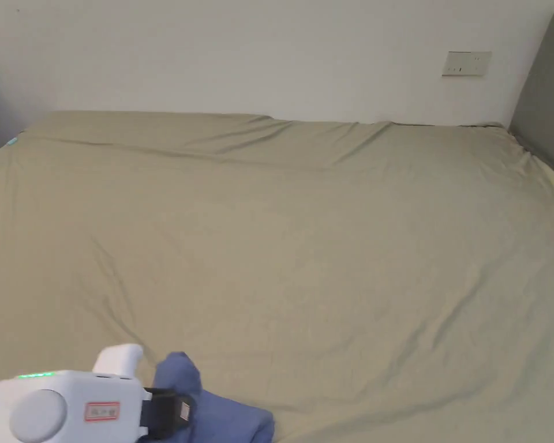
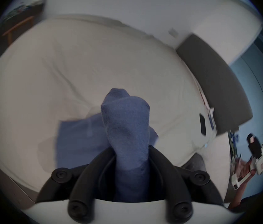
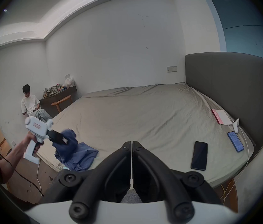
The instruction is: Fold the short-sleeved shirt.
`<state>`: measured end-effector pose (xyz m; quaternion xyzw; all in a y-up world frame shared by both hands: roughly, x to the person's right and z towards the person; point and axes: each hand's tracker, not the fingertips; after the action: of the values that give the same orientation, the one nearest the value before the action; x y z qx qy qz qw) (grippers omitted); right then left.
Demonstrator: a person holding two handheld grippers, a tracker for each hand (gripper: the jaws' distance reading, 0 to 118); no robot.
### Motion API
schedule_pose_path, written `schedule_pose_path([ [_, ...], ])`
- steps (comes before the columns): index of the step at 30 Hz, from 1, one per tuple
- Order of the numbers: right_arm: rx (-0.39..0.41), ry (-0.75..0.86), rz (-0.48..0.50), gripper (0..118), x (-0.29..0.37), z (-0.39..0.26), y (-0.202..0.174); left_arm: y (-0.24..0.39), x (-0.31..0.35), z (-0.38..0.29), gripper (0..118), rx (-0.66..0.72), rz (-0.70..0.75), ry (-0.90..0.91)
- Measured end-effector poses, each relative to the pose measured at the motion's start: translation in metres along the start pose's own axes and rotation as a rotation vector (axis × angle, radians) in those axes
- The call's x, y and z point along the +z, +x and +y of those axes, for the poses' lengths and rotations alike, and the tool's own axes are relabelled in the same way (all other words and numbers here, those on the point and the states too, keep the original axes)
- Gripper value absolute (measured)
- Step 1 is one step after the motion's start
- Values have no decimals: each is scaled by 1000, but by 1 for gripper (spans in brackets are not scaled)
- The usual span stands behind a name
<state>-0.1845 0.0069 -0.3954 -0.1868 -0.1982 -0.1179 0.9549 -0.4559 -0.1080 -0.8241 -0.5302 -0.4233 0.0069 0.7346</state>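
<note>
A blue short-sleeved shirt (image 1: 224,412) lies bunched at the near left edge of the bed. My left gripper (image 1: 180,404) is shut on a fold of it and lifts that fold above the sheet. In the left gripper view the blue shirt (image 2: 127,130) rises between the black jaws of the left gripper (image 2: 131,148), and the rest hangs down to the left. In the right gripper view the shirt (image 3: 77,154) trails from the left gripper (image 3: 65,141) at the bed's corner. My right gripper (image 3: 132,144) is shut on nothing, off the bed's near side.
The bed's olive sheet (image 1: 304,242) spreads wide ahead, against a white wall. A grey headboard (image 3: 231,85) stands at the right. Near it lie a black phone (image 3: 199,155), a blue phone (image 3: 235,141), a pink-edged book (image 3: 221,116) and a white cable. Another person (image 3: 30,104) sits by the far wall.
</note>
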Motion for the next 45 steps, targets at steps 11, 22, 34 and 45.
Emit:
schedule_pose_path([
  [11,-33,-7,-64,10,14,-4,20,-12,-39,-18,87,200,-134,-1],
  [22,-99,-8,2,10,-3,-6,16,28,-24,-8,4,-29,121,26],
  [34,-94,-4,-6,10,7,-3,16,31,-154,-35,3,197,-192,-341],
  [45,18,-14,54,10,-59,18,-34,9,62,-1,116,179,-157,240],
])
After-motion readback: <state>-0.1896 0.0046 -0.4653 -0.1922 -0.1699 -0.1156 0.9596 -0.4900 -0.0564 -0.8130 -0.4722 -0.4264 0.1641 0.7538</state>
